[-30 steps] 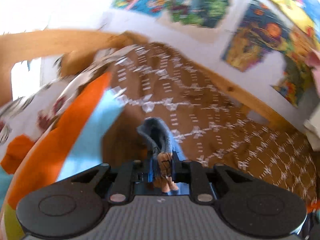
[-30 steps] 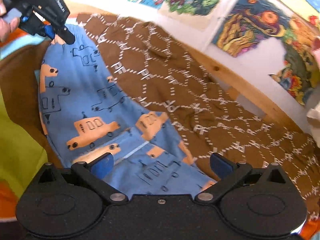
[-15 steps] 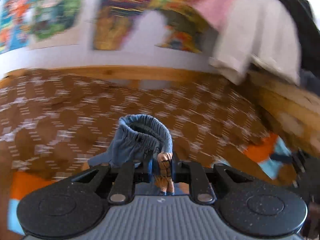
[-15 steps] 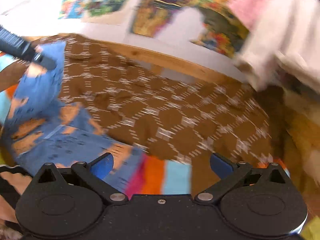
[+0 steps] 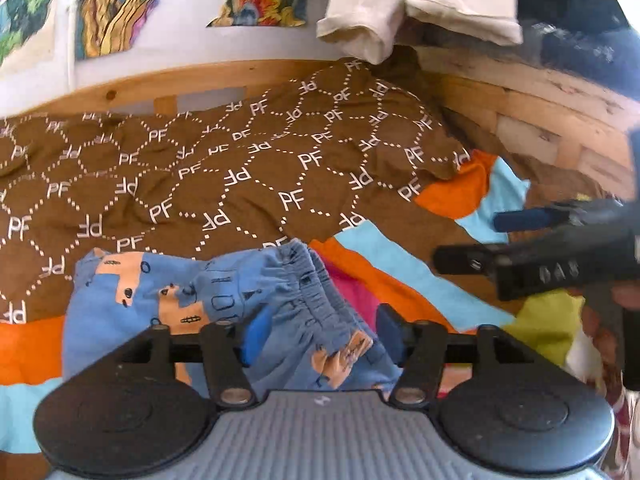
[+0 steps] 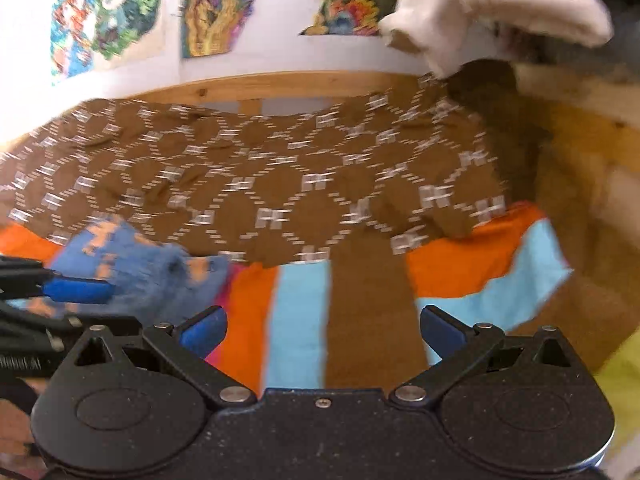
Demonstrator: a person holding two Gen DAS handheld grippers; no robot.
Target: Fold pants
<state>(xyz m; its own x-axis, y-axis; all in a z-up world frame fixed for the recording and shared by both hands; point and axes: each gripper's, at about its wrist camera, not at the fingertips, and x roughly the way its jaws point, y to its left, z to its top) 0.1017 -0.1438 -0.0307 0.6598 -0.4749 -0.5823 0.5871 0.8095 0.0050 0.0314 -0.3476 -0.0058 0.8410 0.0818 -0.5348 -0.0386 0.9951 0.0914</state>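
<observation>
Pants [image 5: 224,300], blue with orange vehicle print, now lie bunched on the bed, waistband end doubled over toward the near side, resting partly on the brown PF blanket [image 5: 240,176] and partly on the striped orange/light-blue cover [image 5: 404,276]. Change: a second ago the left tool [image 5: 320,334] was clamped tight on the elastic waistband and carrying it through the air; now its jaws stand apart with the waistband lying loose between them, cloth touching or just beside the left finger, so the fold-over looks placed and released. Judgement: one fold is done, the bundle is still lumpy, likely needs smoothing or another fold. Right tool [image 6: 322,330] is wide open as before, holds nothing, hovers over the striped cover beside the pants, well right of the bundle; it also shows in the left wrist view at right edge [image 5: 500,240], fingers spread. Right view is motion-blurred, so contact with the cover cannot be told. Beige cloth [image 5: 416,4] hangs over the wooden bed frame [image 5: 532,112] behind.
</observation>
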